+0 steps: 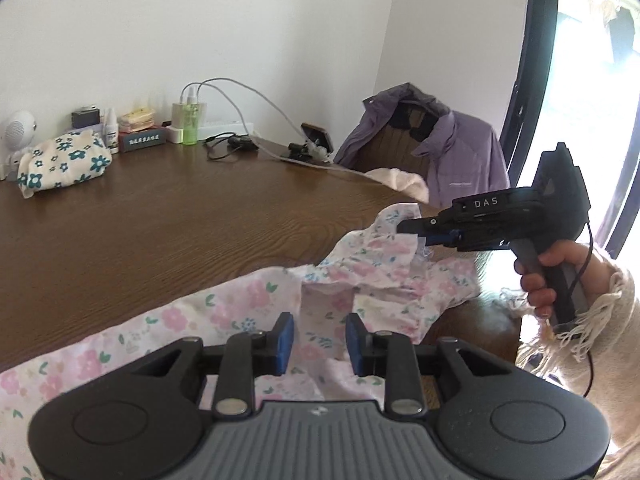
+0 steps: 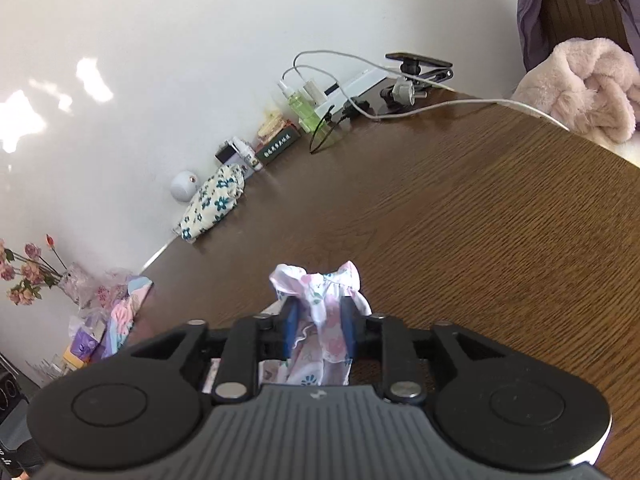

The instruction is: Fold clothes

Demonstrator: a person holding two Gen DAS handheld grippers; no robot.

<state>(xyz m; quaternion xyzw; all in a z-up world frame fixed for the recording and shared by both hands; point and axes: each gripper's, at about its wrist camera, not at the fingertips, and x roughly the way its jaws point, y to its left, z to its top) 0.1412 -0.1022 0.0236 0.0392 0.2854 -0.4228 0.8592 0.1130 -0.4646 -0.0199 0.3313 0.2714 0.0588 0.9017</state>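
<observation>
A brown wooden table [image 1: 168, 216] with clothes and small things on it.

A pink flowery garment [image 1: 240, 312] lies spread on the table's near edge. Far behind it, by the wall, sits a cloth bundle with blue flowers [image 1: 64, 164]. Next to the bundle stand a small white bottle [image 1: 112, 133], a dark box [image 1: 144, 141] and a green bottle [image 1: 191, 126]. Past the green bottle, cables [image 1: 240, 96] run to a phone on a stand [image 1: 318, 140]. A fluffy pink cloth [image 2: 588, 88] rests at the table's far corner.
</observation>
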